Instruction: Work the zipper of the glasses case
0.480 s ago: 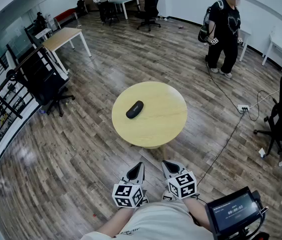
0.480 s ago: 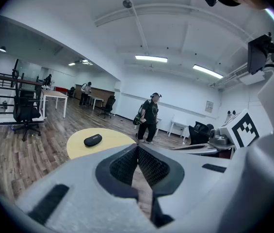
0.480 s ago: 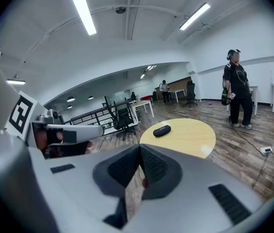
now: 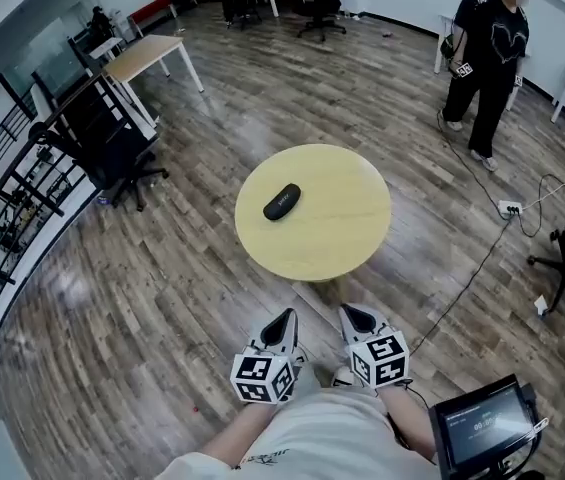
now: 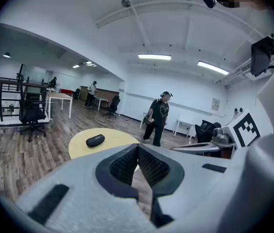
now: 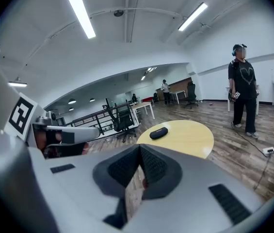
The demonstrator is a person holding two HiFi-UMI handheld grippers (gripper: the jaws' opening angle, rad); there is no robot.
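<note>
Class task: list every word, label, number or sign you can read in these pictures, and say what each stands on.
Nothing reads clearly.
Glasses case: faint pale print on top, too small to read.
Small screen: a row of digits, too blurred to quote.
Marker cubes on the left gripper and right gripper: black-and-white square patterns, no letters.
Bystander's shirt: a heart outline, no words.

**Black Case on a Yellow Top**

The glasses case [image 4: 282,202] is black, on a pale yellow round table [image 4: 347,233]. The floor [image 4: 162,298] shows brown-grey wood-grain planks. The left gripper [image 4: 284,318] and right gripper [image 4: 350,314] are light grey, with black cross-hatched pads [image 5: 124,166] and white cubes [image 4: 262,378] bearing black square markers. The standing person [image 4: 489,58] wears black.
</note>
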